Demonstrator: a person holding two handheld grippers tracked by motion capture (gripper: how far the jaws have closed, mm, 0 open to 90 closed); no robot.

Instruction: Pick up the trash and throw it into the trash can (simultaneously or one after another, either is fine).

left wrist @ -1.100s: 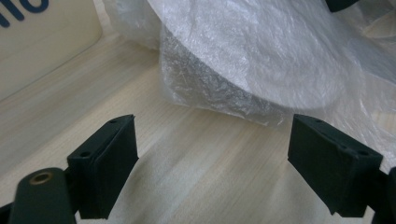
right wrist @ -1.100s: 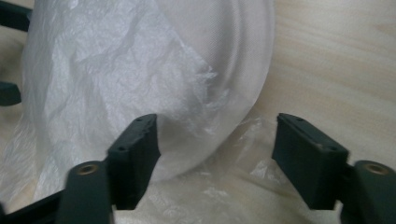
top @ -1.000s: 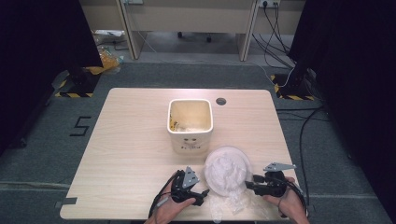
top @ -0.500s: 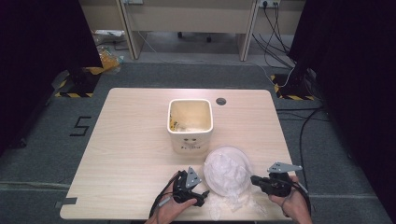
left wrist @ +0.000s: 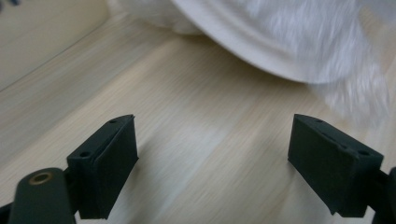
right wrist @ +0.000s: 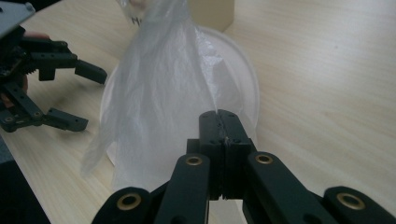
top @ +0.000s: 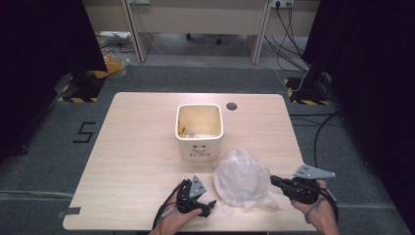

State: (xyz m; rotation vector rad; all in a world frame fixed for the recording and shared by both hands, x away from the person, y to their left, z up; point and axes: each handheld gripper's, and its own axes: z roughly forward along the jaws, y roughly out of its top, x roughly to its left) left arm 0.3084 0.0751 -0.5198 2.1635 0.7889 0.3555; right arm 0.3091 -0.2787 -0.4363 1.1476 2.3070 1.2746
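Note:
A translucent white plastic bag lies over a white round dish on the table's near edge. My right gripper is at the bag's right side, shut on a fold of its thin film; the jaws meet flat with plastic pinched between them. My left gripper rests low on the table just left of the bag, open, its fingers wide apart with bare wood between them. The bag's edge sits just beyond them. The left gripper also appears open from the right gripper view.
A cream square bin with scraps inside stands mid-table, just behind the bag; its wall is close on the left gripper's left. A round cable hole lies behind it. The wooden table has its near edge right under both hands.
My right gripper has drawn a little to the right with the film pinched, stretching the bag that way. The left gripper has stayed in place, open.

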